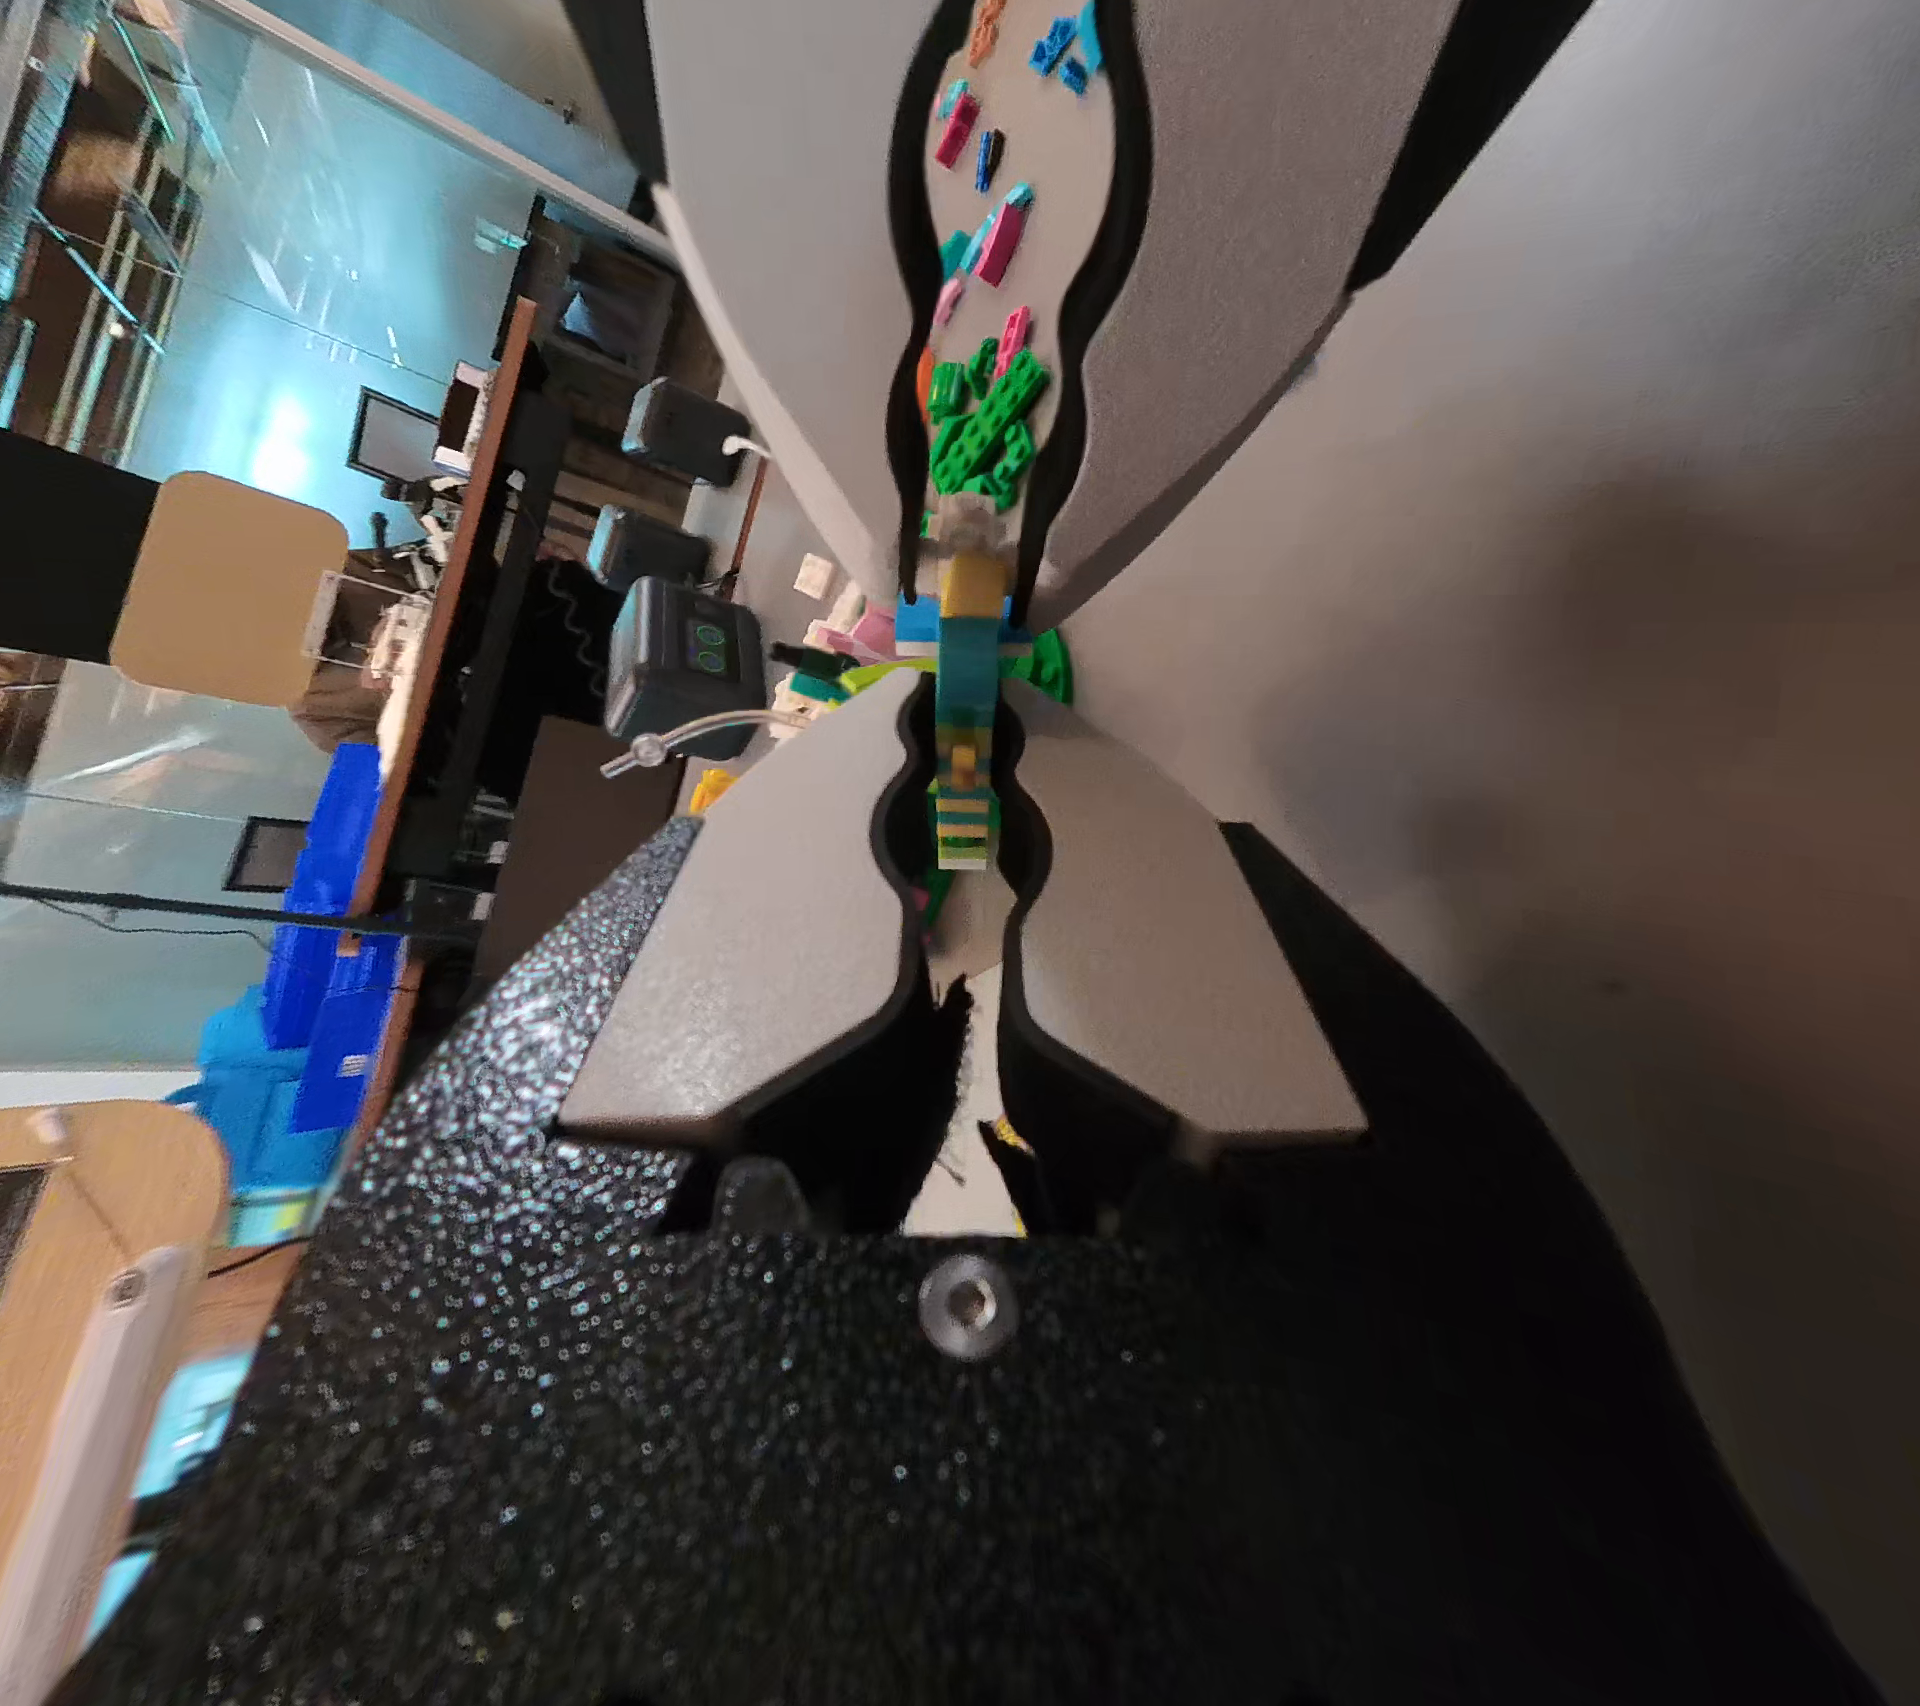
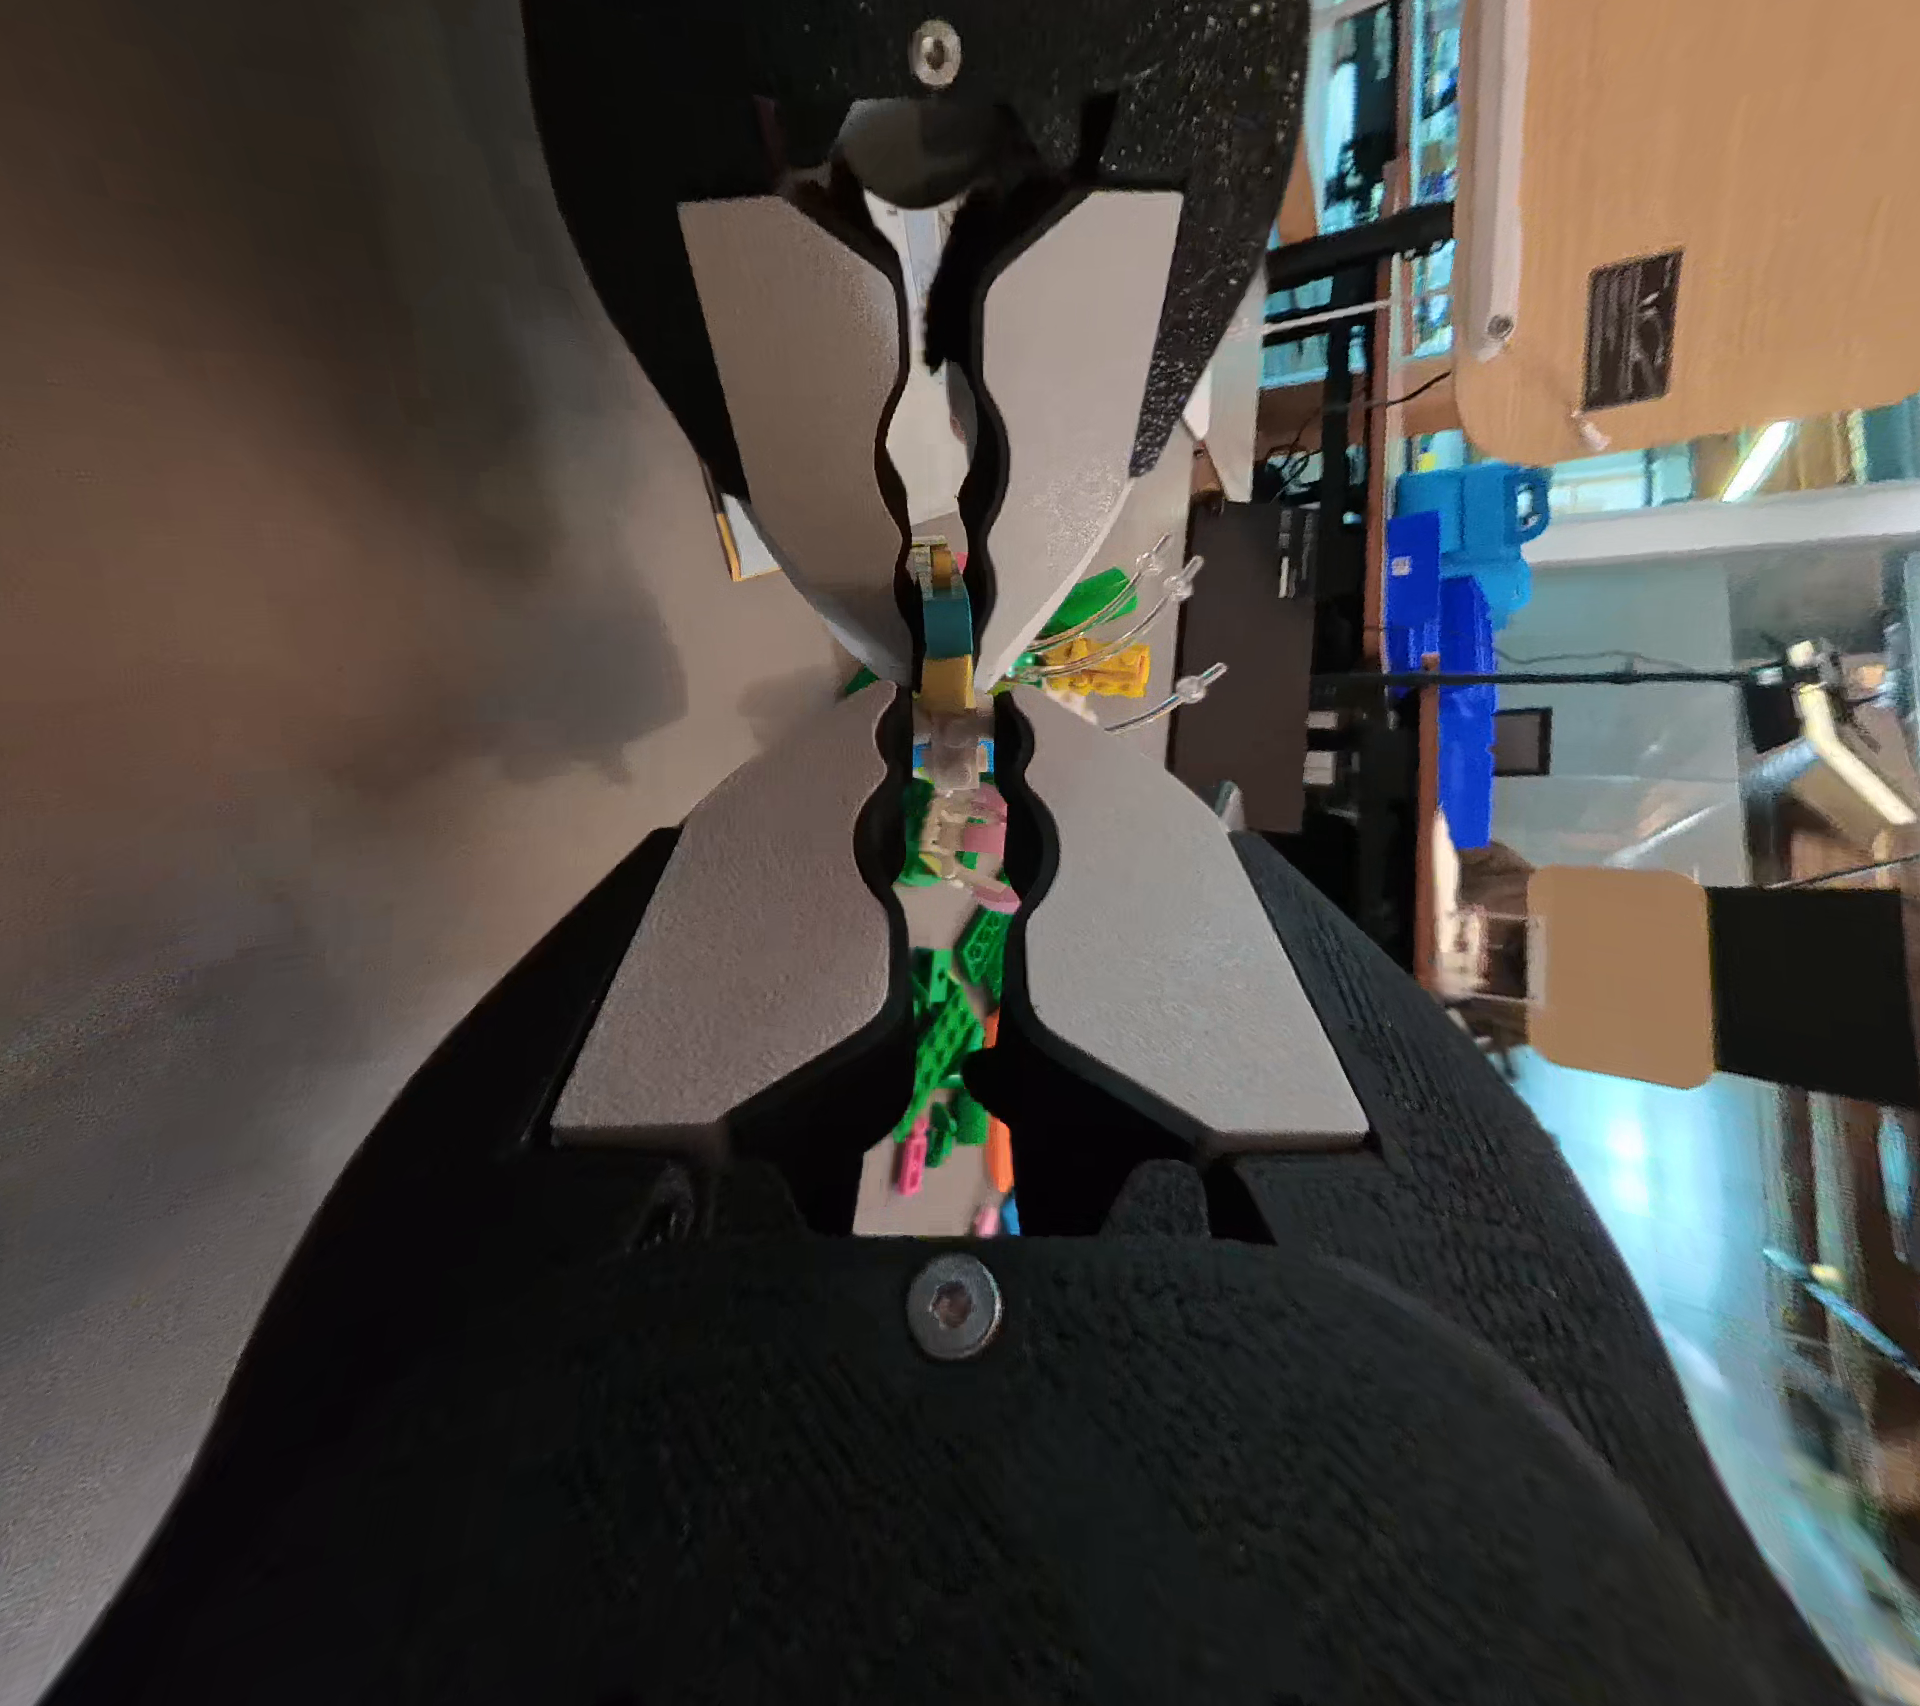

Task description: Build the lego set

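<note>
My two grippers meet tip to tip above the table, both turned on their sides. My left gripper (image 1: 961,700) is shut on a small lego build (image 1: 961,773) of teal, yellow and striped bricks. My right gripper (image 2: 945,706) is shut on a short stack of pale grey and beige pieces (image 2: 956,763). The yellow end of the build (image 2: 945,680) sits between both sets of fingertips and touches the pale stack. The right gripper (image 1: 966,591) comes in from the top of the left wrist view. The left gripper (image 2: 943,664) comes in from the top of the right wrist view.
Loose bricks lie on the grey table (image 1: 1558,721): a green pile (image 1: 982,430), pink ones (image 1: 997,243), blue ones (image 1: 1065,46). A yellow brick (image 2: 1112,669) and clear curved stalks (image 2: 1174,700) lie nearby. Blue bins (image 1: 322,929) and a dark power unit (image 1: 686,648) stand beyond.
</note>
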Motion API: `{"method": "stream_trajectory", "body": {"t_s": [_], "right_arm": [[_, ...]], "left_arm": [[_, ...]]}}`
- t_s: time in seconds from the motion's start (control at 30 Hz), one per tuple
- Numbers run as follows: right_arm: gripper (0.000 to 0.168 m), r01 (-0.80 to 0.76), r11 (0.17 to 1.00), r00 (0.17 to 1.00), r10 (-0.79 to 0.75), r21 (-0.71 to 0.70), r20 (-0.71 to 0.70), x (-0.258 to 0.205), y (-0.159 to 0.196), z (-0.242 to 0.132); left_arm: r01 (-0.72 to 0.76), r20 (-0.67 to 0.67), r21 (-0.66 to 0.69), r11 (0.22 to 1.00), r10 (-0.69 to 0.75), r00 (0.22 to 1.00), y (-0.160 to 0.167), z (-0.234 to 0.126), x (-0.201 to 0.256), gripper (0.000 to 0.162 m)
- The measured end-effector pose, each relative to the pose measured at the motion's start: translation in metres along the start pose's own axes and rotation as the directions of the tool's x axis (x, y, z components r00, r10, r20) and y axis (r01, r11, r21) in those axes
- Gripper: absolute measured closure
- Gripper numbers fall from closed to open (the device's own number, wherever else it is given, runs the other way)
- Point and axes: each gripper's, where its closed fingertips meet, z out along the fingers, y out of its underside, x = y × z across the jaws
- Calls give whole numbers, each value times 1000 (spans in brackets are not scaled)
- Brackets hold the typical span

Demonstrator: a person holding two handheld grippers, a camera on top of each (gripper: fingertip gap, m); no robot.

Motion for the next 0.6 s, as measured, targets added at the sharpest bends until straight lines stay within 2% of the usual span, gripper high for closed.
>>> {"method": "stream_trajectory", "body": {"t_s": [0.1,0.17,0.23,0.3,0.37,0.47,0.53,0.6], "right_arm": [[153,-177,981,983,172,84,62,5,-4,-4],[131,-329,931,944,322,156,73,20,-8,-12],[118,-419,873,903,430,251,13,44,-8,-24],[119,-455,817,845,522,354,-119,72,-3,-38],[121,-491,752,743,625,440,-239,92,7,-52],[121,-571,621,530,778,537,-337,101,27,-63],[121,-612,609,438,792,504,-425,96,44,-60],[121,-625,622,407,775,472,-483,88,49,-56]], "left_arm": [[192,-94,55,980,-187,978,-3,0,3,154],[392,-186,76,917,-373,909,-5,-2,1,154],[609,-301,106,786,-558,773,-9,-7,-5,154],[783,-426,111,612,-683,594,-13,-14,-14,154],[892,-513,103,440,-745,426,-13,-19,-24,154],[962,-608,99,255,-749,261,-15,-26,-35,154],[977,-634,90,195,-745,207,-14,-27,-38,154],[978,-633,98,185,-747,205,-13,-27,-39,154]]}}
